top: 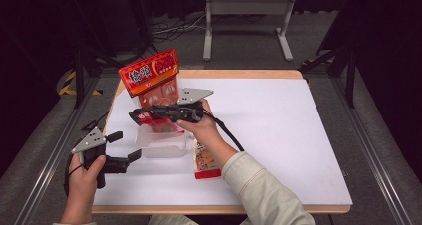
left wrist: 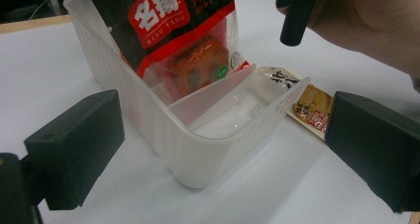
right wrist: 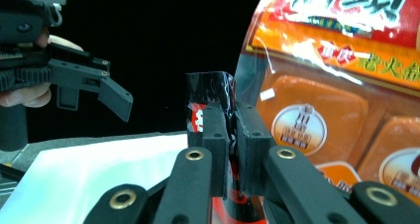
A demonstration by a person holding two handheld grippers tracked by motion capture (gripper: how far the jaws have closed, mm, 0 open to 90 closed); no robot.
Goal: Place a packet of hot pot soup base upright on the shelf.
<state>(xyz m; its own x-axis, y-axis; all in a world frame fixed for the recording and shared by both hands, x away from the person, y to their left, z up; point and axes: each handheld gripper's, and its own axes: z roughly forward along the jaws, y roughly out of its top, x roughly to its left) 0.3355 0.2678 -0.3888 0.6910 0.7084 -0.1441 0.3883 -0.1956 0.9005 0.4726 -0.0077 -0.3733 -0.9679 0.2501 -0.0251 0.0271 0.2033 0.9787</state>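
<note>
We start with the dark snack pouch (left wrist: 183, 35), whose lower end hangs inside the far compartment of the clear plastic box (left wrist: 208, 149); its top edge is pinched between the pads of the right gripper (right wrist: 230, 135), which are clamped on it, though those jaws have just been easing apart a little with the pouch between them. In the right gripper view we make out only a crumpled strip of the pouch (right wrist: 208, 92) above the pads, and the rest of it is cut off below. In the high view the pouch (top: 144, 116) is mostly covered by the right gripper (top: 142, 116) and the hand behind it, so its label cannot be read there, while the left gripper view shows the white characters on a red patch plainly. The big orange bag (top: 152, 75) stands upright just behind the box (top: 161, 143) in the high view; the right gripper view shows it (right wrist: 337, 85) close up with its edges cut off. A flat snack packet (top: 205, 163) lies on the white table (top: 288, 135) just beside the box, partly under the right forearm; in the left gripper view it (left wrist: 307, 102) peeks out behind the box's corner. The left gripper (top: 128, 146) rests near the box with its jaws well apart, holding nothing.
</note>
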